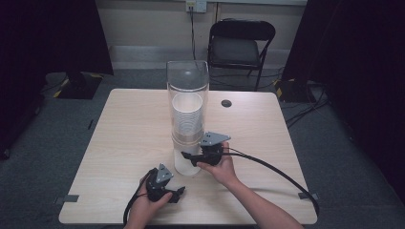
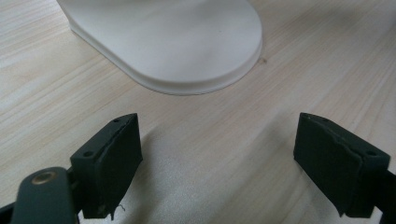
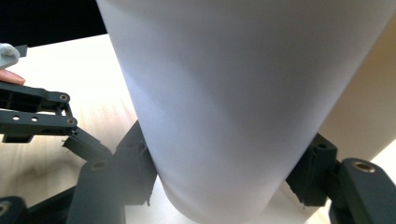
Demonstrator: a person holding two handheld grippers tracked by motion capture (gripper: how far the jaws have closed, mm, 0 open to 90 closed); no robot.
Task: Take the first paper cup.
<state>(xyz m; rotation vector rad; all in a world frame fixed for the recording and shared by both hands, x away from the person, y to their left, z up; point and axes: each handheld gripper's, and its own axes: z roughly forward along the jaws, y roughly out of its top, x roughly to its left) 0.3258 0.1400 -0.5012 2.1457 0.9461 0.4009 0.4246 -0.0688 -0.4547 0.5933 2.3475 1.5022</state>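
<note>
At mid-counter (image 1: 129,129) stands your clear tube (image 1: 187,81), upright, with a stack of white paper cups (image 1: 187,117) inside. From its lower end hangs the bottom cup (image 1: 187,164), close above the white base (image 2: 177,42). Your right gripper (image 1: 193,157) comes in from the right at that cup; in the right gripper view its fingers (image 3: 135,172) are clenched on the cup's wall, one on each side near the bottom. Your left gripper (image 1: 179,193) rests low on the counter near the front edge, just beside the base; its fingers (image 2: 116,158) stand wide and released, with bare wood between them. Beyond the counter stands a black folding chair (image 1: 241,45).
</note>
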